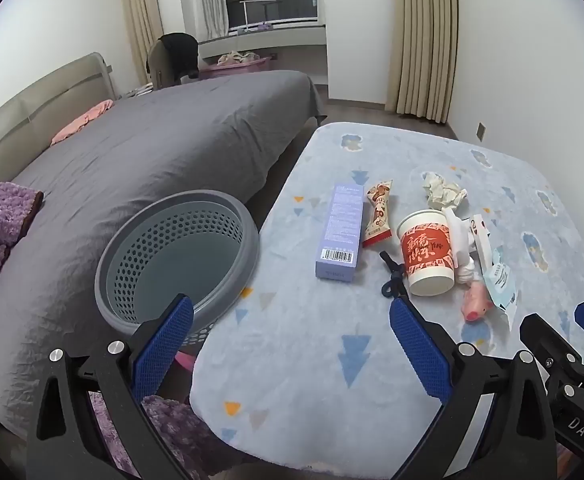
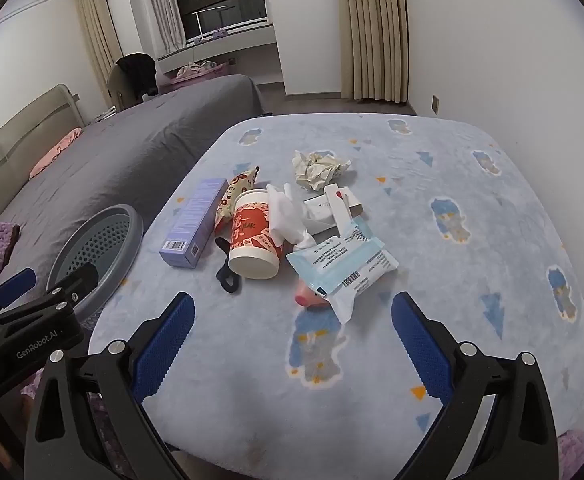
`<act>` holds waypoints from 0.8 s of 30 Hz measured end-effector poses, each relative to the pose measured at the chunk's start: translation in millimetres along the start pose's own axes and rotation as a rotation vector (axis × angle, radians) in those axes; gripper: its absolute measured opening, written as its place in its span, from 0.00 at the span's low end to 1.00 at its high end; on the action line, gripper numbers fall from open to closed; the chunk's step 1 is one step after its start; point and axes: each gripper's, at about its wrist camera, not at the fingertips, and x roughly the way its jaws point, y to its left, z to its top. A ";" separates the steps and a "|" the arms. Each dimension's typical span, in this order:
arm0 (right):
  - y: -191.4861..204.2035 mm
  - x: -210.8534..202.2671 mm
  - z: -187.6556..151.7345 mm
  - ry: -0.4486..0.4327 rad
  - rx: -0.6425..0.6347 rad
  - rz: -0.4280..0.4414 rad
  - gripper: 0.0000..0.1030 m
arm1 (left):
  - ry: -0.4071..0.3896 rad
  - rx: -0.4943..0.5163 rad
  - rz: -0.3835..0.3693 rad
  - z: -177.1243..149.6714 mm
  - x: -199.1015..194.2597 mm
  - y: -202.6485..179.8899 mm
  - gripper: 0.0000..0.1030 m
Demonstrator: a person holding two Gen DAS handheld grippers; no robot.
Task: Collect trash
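Blue-padded fingers of left gripper (image 1: 292,344) and right gripper (image 2: 293,340) spread wide, nothing between them, both hovering over near edge of worktop (image 2: 472,280). Trash clustered at mid-worktop, ahead of and apart from both pairs of fingers. Fleecy pale-blue cover with triangle and cloud prints; corners rounded. From left to right: lilac cardboard box (image 1: 340,232), long and flat-lying; crinkled snack wrapper (image 1: 379,216) just beside it; paper cup (image 2: 253,238) with red print, standing upside down; black rubbery strap (image 2: 227,270) touching cup base; white tissue wad (image 2: 292,220) leaning against cup; glossy wet-wipe packet (image 2: 342,268) overlapping small pink object (image 2: 308,298), nearest to right fingers. Crumpled paper ball (image 2: 318,168) farther back; small white card box (image 2: 336,204) between ball and packet. Grey perforated plastic basket (image 1: 179,256), round and empty, at left edge of worktop against grey bed (image 1: 151,152). Right half and near strip of worktop bare, open for approach.
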 end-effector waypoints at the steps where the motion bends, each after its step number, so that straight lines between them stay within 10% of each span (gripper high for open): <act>1: 0.0 -0.3 -0.1 0.000 0.000 0.001 0.92 | -0.001 0.001 0.001 0.1 -0.1 0.0 0.94; 24: 2.8 -14.9 -3.2 -0.011 0.000 0.003 0.92 | -0.020 0.001 0.003 -10.2 -9.4 4.2 0.94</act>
